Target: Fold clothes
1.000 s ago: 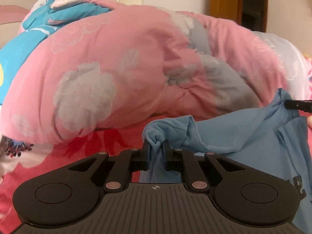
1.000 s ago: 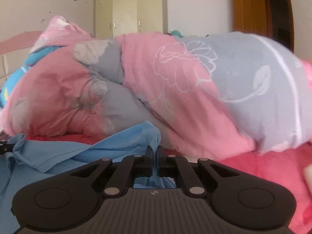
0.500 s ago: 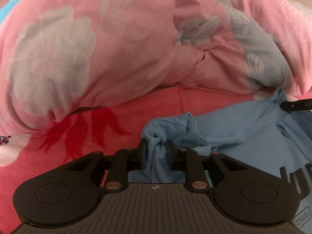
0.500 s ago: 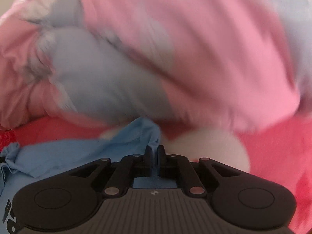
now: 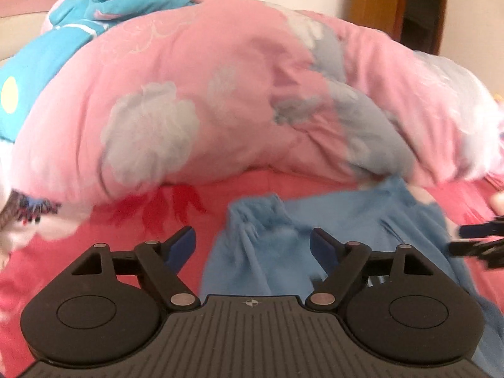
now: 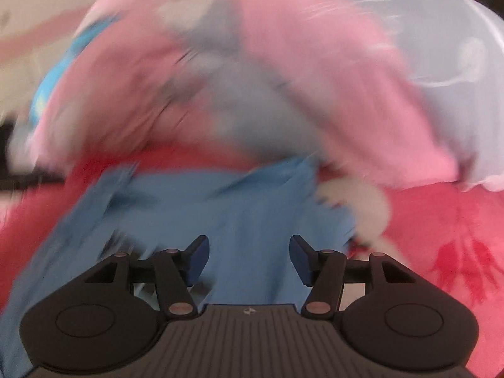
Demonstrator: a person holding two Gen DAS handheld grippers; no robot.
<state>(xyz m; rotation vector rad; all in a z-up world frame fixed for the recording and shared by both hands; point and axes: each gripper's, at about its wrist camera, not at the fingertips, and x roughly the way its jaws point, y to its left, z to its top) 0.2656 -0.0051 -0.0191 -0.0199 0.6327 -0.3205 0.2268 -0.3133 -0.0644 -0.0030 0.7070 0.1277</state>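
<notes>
My left tongs (image 5: pixel 253 241) and my right tongs (image 6: pixel 249 252) have both just been opening and now gape, pads clear of the light blue T-shirt (image 5: pixel 362 220), which lies rumpled between them on the red bedsheet (image 5: pixel 94 236), just beside the pink floral duvet (image 5: pixel 189 94)

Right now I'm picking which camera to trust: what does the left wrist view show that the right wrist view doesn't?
Only the left wrist view shows the right gripper at its right edge, a doorway and sharp detail. Only the right wrist view, badly blurred, shows the shirt's broad middle. Both show the pink quilt, the red sheet and jaws that have just opened, with shirt cloth lying loose between them; the left gripper stands wider.
</notes>
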